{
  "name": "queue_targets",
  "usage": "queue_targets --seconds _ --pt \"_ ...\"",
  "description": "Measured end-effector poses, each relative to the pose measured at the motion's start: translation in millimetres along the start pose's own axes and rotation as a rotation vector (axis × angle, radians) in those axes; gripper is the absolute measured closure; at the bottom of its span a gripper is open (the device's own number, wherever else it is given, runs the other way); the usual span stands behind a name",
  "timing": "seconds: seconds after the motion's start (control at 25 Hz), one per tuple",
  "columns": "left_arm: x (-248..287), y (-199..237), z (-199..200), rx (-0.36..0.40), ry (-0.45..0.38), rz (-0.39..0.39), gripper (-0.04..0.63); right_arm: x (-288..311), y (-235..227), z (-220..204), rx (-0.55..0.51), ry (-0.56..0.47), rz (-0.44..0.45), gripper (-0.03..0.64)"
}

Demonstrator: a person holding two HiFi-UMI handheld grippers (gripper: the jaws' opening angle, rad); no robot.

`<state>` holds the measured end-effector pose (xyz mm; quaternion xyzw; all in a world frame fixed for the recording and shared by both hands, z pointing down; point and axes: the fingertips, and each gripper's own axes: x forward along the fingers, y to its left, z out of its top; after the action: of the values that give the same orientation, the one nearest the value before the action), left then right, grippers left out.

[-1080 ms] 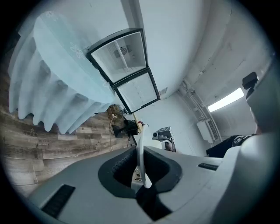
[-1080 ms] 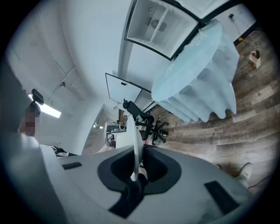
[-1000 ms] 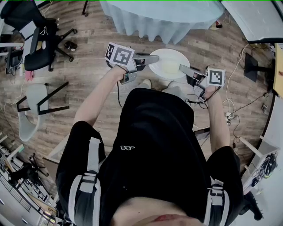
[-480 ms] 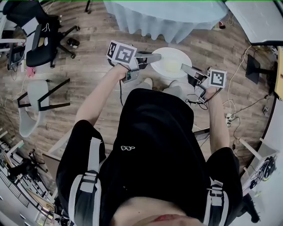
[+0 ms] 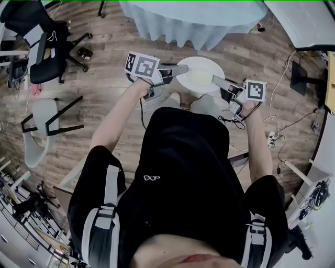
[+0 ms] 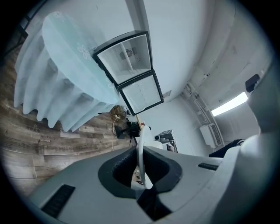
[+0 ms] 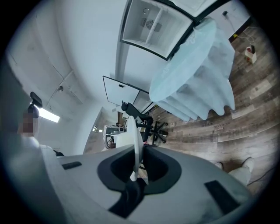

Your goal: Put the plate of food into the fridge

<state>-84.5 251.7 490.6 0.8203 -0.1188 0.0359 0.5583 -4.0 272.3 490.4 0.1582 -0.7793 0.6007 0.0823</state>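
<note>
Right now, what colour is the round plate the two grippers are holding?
White. The round plate shows best in the head view.

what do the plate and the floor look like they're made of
plate: plain white, smooth, with a thin rim. It is probably glazed ceramic or melamine; the look doesn't settle which.
floor: brown planks with visible seams and grain and a matte finish. It is wood or wood-look laminate.

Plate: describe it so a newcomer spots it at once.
Find the round table draped in pale blue cloth. Just before it, left claw and right claw pinch opposite rims of the plate. It's the only white round dish, carrying pale food.
</note>
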Motion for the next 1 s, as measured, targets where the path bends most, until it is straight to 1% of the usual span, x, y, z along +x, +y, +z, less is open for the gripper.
queue_targets --seconds 0.08,0.16,0.32,0.44,0.56,0.64,0.72,0.92,1.0 --pt "5.7 -1.7 3.7 0.000 0.007 -0.022 0.561 -6.7 -0.6 3.9 0.003 -0.021 -0.022 0.581" --pt "17.2 -3.8 8.5 0.007 0.029 -0.038 0.561 -15.4 -1.4 7.2 0.029 -0.055 -0.023 0.581" --pt "47.8 1.1 18.0 0.001 0.081 -0.046 0.560 -37.9 -22.0 15.0 0.082 -0.113 -0.049 0.581" --pt "68.4 7.5 27.3 -0.019 0.094 -0.044 0.560 -49.3 -35.2 27.7 0.097 -0.126 -0.046 0.581" --pt "86.4 13.6 42.4 -0.041 0.095 -0.023 0.560 -60.4 -48.9 46.7 0.114 -0.129 -0.033 0.581" --pt "96.1 18.9 58.1 -0.044 0.099 0.001 0.560 -63.8 -57.3 62.9 0.133 -0.135 -0.019 0.581" --pt "103.2 22.9 75.2 -0.043 0.102 0.023 0.560 -65.1 -63.7 81.2 0.129 -0.142 0.002 0.581" --pt "122.1 29.2 123.0 -0.014 0.088 0.086 0.560 -71.0 -74.2 130.0 0.112 -0.166 0.062 0.581" --pt "132.3 26.2 135.6 -0.002 0.076 0.096 0.560 -79.0 -76.1 143.3 0.107 -0.184 0.082 0.581"
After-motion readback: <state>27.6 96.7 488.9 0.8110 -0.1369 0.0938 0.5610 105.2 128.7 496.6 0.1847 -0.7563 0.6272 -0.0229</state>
